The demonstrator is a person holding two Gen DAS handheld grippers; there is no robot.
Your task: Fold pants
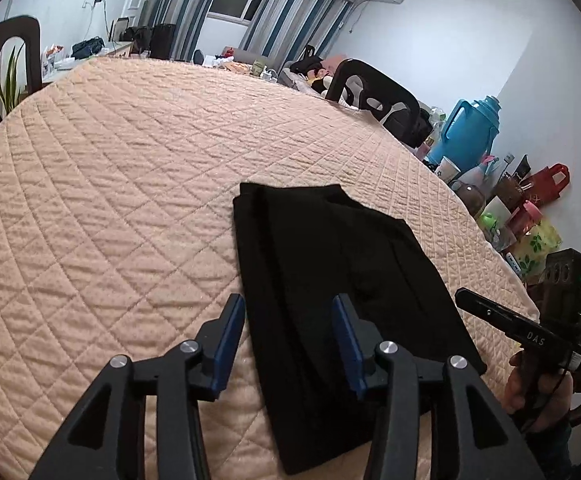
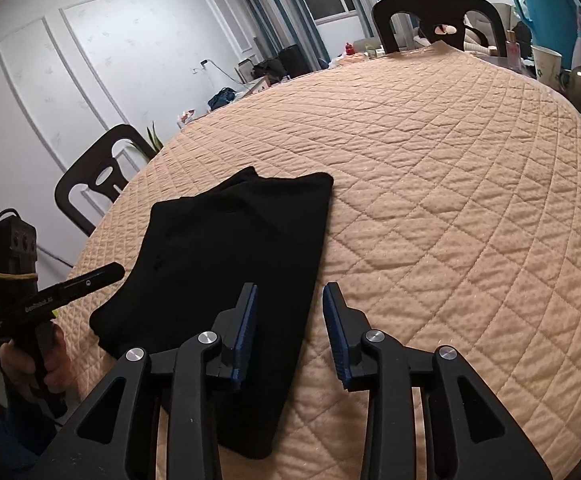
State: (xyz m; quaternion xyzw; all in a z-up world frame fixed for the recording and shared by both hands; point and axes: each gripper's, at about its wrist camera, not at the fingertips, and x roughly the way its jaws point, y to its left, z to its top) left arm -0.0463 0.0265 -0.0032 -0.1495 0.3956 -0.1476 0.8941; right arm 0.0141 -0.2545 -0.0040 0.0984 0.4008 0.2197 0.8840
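One pair of black pants (image 1: pixel 330 280), folded, on quilted peach desk (image 1: pixel 110 200).
Soft matte cloth in a long, layered rectangle on diamond-stitched padding. Two claws, both spread and empty: left claw (image 1: pixel 288 340) hovers over the near end of the pants; right claw (image 2: pixel 290 332) straddles their right edge, blue-padded fingers (image 2: pixel 246 332) apart.

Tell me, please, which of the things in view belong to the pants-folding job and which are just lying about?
Belonging to the job:
- black pants, lying folded on the quilted cover
- left claw, open
- right claw, open

Just lying about:
- blue thermos jug
- paper cup
- red bag
- dark chair
- potted plant
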